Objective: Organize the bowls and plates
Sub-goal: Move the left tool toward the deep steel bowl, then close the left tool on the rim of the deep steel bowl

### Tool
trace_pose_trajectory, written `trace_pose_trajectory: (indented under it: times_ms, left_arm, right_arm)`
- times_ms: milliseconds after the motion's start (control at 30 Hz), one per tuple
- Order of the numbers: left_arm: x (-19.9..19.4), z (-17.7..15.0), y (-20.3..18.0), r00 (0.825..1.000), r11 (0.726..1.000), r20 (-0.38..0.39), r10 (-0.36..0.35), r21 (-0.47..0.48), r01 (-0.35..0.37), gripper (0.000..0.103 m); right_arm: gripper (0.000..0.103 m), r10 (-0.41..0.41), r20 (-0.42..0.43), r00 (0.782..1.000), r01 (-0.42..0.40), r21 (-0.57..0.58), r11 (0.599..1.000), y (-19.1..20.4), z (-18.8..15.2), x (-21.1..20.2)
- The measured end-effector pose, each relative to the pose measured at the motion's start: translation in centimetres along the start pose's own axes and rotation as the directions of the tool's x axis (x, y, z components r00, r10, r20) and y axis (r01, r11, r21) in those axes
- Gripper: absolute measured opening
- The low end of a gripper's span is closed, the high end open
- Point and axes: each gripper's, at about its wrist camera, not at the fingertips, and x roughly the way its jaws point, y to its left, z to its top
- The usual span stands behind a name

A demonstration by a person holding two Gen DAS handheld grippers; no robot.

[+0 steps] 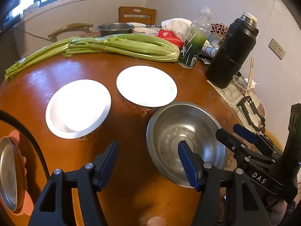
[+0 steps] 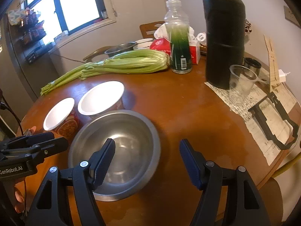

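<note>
— Two paper bowls (image 1: 78,108) (image 1: 146,85) left of the steel bowl (image 1: 185,143), side by side, white insides up; nearer one just beside the steel bowl's rim. All three on the brown tabletop (image 1: 131,179).

— And the grippers?

— Left gripper (image 1: 148,162) spread wide, holding nothing; one blue finger over bare tabletop left of the steel bowl, the other over its basin. Right gripper (image 2: 147,162) likewise wide apart and empty, left finger over the steel bowl, right finger over bare wood to its right.

— Behind the steel bowl?

— Celery (image 2: 120,64) lying across the far side, beyond the paper bowls. Green-labelled bottle (image 2: 178,37) standing at its thick end. Further right of the steel bowl, tall black flask (image 2: 223,35), then clear plastic cup (image 2: 241,84) near the flask's base.

— Anything at the far left?

— Metal plate (image 1: 8,173) at the left edge, well apart from the steel bowl.
</note>
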Motion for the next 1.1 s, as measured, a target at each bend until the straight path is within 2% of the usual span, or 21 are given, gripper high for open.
trace_pose_trajectory:
  times_ms: [467,1000,1100]
  left_arm:
    - [2.6,-0.3,0.1,0.998,1.000,-0.061,-0.016,-0.021,0.015,0.065]
    - [4.6,-0.4,-0.5,0.995,1.000,-0.103,0.018,-0.014,-0.019,0.065]
    - [5.0,-0.3,-0.6,0.994,1.000,-0.111,0.015,-0.016,-0.017,0.065]
  right_arm:
    - [0.072,0.023,-0.056,0.998,-0.022,0.019,1.000,0.0,-0.2,2.5]
    - [0.072,0.055,-0.083,0.995,-0.055,-0.005,0.998,-0.1,-0.1,4.1]
    - [0.069,0.064,-0.088,0.994,-0.065,-0.010,0.998,-0.1,-0.1,4.3]
